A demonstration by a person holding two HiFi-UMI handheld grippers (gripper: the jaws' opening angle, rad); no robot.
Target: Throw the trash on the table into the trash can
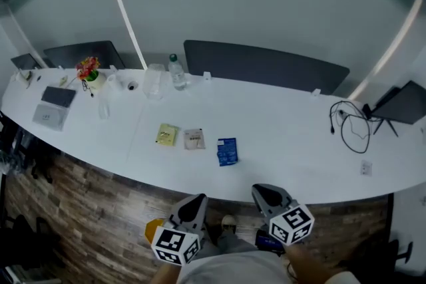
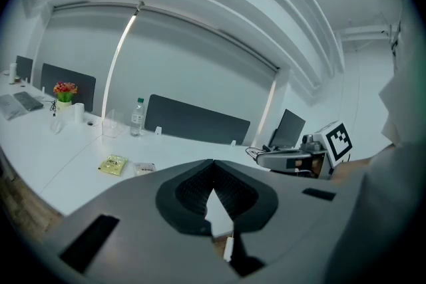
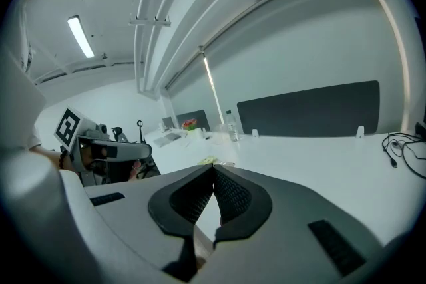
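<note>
- The left gripper [image 1: 198,199] and the right gripper [image 1: 260,190] are hanging side by side off the near edge of the counter [image 1: 313,143], over the wooden floor [image 1: 93,203], both pointing toward the far side.
- Each gripper's fingers are sitting together at the tips, with nothing between them.
- The trash is lying on the counter beyond the fingers: a blue packet [image 1: 227,151], a beige packet [image 1: 194,139] and a yellow packet [image 1: 166,134], in a row, slightly apart.
- The blue packet is sitting nearest the edge, its long axis running near to far, roughly midway between the two grippers; either looks able to reach it.
- The beige and yellow ones are lying further left, so the left gripper is looking like the better choice.
- Bare counter is surrounding all three; the bottle [image 1: 176,72] and cable [image 1: 349,126] are standing well apart.
- No trash can is showing clearly in any view.
</note>
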